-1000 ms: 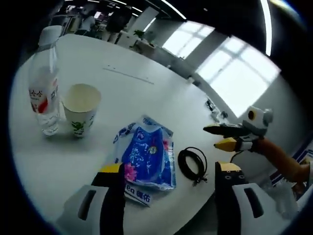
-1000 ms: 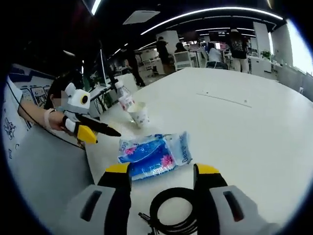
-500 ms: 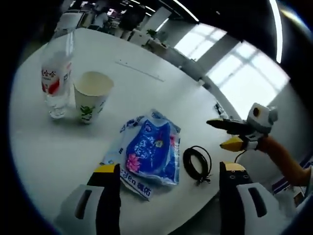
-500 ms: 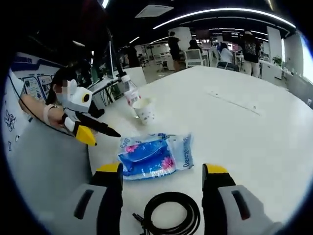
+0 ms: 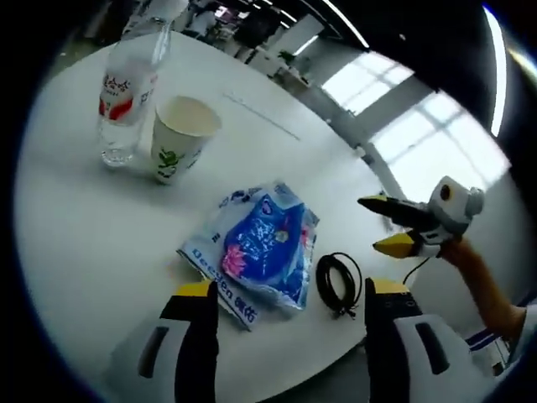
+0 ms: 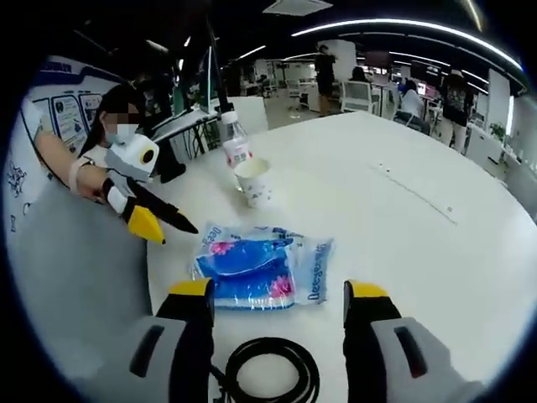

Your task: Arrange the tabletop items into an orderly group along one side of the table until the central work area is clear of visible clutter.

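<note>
1. Nearest to me, my left gripper (image 5: 285, 298) hangs over the table edge with its jaws wide apart and nothing between them. My right gripper (image 6: 277, 295) is likewise spread wide and empty, hovering just above the black cable coil (image 6: 267, 378), not touching it as far as I can tell.

2. Just beyond the coil lies the blue tissue pack (image 6: 262, 267), flat on the white table (image 6: 419, 218). In the left gripper view the same pack (image 5: 256, 252) sits right ahead of my jaws with the coil (image 5: 338, 283) just beside it.

3. Further off stand the paper cup (image 5: 181, 134) and, just beside it, the water bottle (image 5: 127, 88), both upright. In the right gripper view the cup (image 6: 254, 181) is in front of the bottle (image 6: 236, 149).

4. Contents: I can see into the cup and it looks empty. The bottle is clear and capped; I cannot tell how much is in it.

5. Progress, as I judge it: all four items lie near one side of the table in a loose line, and the wide middle beyond them is bare. What remains, I think, is tightening the pack and coil up towards the cup and bottle. Neither tong has hold of anything yet.
</note>
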Tool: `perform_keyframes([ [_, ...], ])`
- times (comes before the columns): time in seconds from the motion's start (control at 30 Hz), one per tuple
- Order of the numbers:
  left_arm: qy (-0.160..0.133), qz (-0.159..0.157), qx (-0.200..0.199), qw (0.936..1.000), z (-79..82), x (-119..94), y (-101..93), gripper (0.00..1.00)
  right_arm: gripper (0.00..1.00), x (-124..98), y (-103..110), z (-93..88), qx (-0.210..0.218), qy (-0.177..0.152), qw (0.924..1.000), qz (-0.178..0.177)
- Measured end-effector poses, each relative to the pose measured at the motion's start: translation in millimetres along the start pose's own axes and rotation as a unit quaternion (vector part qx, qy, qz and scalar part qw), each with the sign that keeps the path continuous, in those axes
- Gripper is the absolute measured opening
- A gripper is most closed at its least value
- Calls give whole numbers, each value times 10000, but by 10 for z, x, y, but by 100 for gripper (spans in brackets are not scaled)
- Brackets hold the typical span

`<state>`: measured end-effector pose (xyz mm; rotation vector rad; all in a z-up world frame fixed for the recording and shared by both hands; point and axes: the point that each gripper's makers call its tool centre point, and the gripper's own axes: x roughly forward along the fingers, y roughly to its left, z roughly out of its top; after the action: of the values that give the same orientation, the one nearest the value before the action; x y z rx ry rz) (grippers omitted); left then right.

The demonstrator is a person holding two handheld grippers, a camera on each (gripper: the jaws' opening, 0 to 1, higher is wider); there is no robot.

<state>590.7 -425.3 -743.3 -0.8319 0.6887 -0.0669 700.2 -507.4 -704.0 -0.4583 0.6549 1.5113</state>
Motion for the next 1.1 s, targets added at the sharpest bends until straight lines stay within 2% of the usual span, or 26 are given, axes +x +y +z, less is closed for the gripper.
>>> perform_keyframes([
  [0.13,97,-61,-102,9999,-117,14,-14,52,54,65,-53,19,-12,22,10000,43],
  [0.33,213,-39,-311,9993,-248,72,-8,51,50,158,-67,53,-193,146,9997,107],
  [0.4,201,-46,-431,9989,-243,100,6,51,49,187,-70,52,-231,190,9995,129],
  [0.53,106,-7,-396,9992,-219,142,11,47,48,249,-86,24,-330,301,9989,136],
  [0.63,104,-17,-466,9989,-244,170,1,41,47,283,-77,21,-353,335,9987,161],
  [0.9,134,142,-398,9990,-271,218,85,36,43,364,-135,-4,-256,353,9989,151],
  [1.1,168,127,-421,9989,-281,252,101,33,40,438,-143,-31,-317,461,9983,163],
])
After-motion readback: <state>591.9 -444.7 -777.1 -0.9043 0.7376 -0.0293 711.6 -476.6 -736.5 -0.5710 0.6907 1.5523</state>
